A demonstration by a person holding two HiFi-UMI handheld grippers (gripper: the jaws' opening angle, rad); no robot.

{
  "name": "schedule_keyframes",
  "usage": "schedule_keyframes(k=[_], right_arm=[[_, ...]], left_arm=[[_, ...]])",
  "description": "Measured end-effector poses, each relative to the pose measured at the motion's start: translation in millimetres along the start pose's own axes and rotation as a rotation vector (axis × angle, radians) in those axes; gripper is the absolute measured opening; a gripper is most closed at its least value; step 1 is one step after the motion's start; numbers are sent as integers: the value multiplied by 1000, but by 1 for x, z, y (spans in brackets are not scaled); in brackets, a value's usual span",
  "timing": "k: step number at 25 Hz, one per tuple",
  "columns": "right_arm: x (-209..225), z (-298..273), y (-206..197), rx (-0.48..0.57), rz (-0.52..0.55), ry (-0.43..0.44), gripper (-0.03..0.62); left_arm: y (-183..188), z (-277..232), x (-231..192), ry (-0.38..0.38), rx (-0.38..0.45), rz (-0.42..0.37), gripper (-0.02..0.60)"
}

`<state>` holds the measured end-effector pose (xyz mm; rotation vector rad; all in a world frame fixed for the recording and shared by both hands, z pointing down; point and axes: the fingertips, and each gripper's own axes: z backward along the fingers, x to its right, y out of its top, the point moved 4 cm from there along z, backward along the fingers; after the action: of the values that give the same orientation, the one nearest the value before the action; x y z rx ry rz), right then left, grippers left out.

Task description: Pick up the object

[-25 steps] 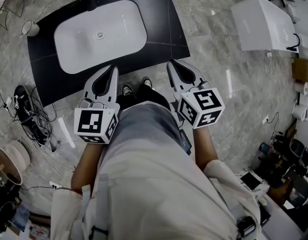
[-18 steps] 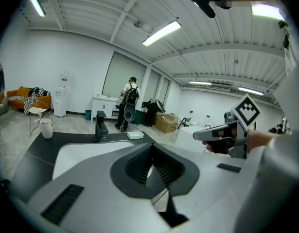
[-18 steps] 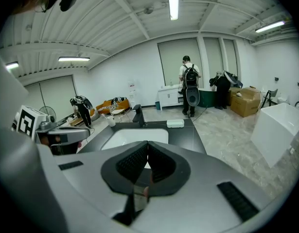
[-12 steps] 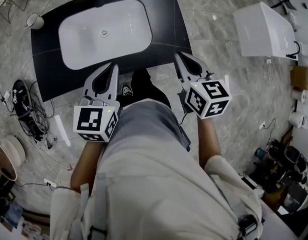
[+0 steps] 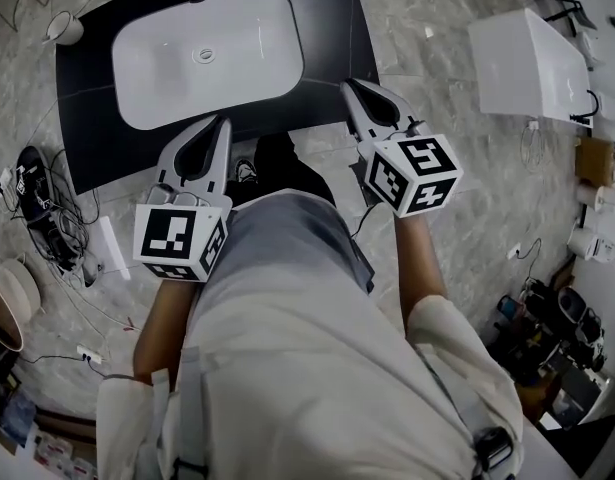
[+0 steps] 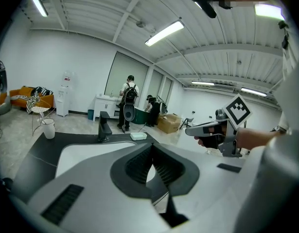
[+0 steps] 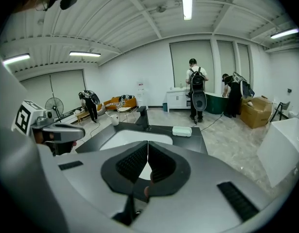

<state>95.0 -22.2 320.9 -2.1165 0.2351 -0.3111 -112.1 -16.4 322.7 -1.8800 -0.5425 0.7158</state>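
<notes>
On the grey floor (image 5: 417, 78), a black counter (image 5: 332, 68) holds a white basin (image 5: 167, 68).

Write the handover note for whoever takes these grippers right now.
Left gripper: jaws shut, empty, by the black counter's near edge.
Right gripper: jaws shut, empty, near the counter's right side.
Things: white basin set in the counter; pale shallow tray at the back, right of the faucet.
Done: nothing picked up.
Left: target unclear, likely the tray; open jaws, reach, grasp, lift.
</notes>
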Motion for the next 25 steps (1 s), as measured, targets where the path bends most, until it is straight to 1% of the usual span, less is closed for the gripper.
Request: schedule_keyframes(k=[6,11,16,22,25], right_arm=[[11,-16,10,-16,33,5,11],[25,-24,10,-35,48,21,11],[33,-41,12,-53,64,30,11],[50,-55,17,-77,100,31,11],[56,-62,20,-67,110,28,11]], left_arm=[[1,-8,-7,11,-17,4,6],[3,-15,-3,28,-27,-1,6],[1,-25,-12,46,-39,11,6],[2,-43,-10,42,-57,17,6],[1,-49,-11,40,-66,20,6]])
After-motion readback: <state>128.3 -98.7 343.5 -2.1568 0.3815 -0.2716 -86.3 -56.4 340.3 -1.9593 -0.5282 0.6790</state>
